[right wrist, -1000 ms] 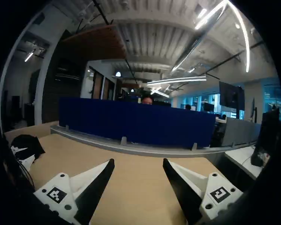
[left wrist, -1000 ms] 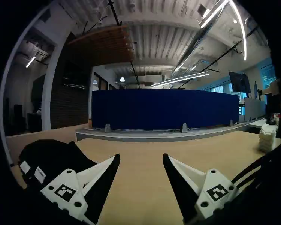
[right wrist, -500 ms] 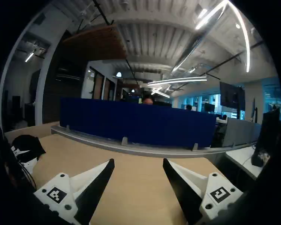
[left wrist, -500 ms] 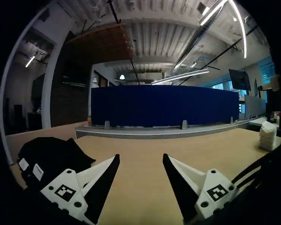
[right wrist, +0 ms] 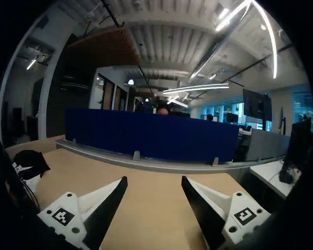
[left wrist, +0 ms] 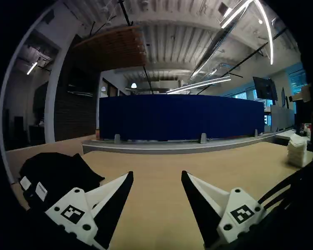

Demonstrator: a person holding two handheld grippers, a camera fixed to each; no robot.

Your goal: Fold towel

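Left gripper view: left gripper (left wrist: 156,173) at the bottom, jaws wide apart, nothing between them but the bare table (left wrist: 156,204). Holds nothing. Black towel (left wrist: 56,173) off to the left of the left finger, bunched up in a heap on the light wooden table. Two small white tags on its near side. Lies just beside the finger; touching or not, cannot tell. Stack of white folded things (left wrist: 298,152) far off at the right edge. Long blue wall (left wrist: 177,117) across the far end of the table, standing on a grey rail (left wrist: 165,146). Dark screen (left wrist: 263,88) hanging high on the right. Long bright lights (left wrist: 268,33) up on the ceiling.

Right gripper view: right gripper (right wrist: 153,178) at the bottom, jaws wide apart too, nothing held between them. Same wooden table under the fingers. Black towel well away at the far left edge, still in a heap, not folded. Top of a person's head (right wrist: 162,110) just above the blue wall. Dark monitor (right wrist: 298,146) on another desk at the right.
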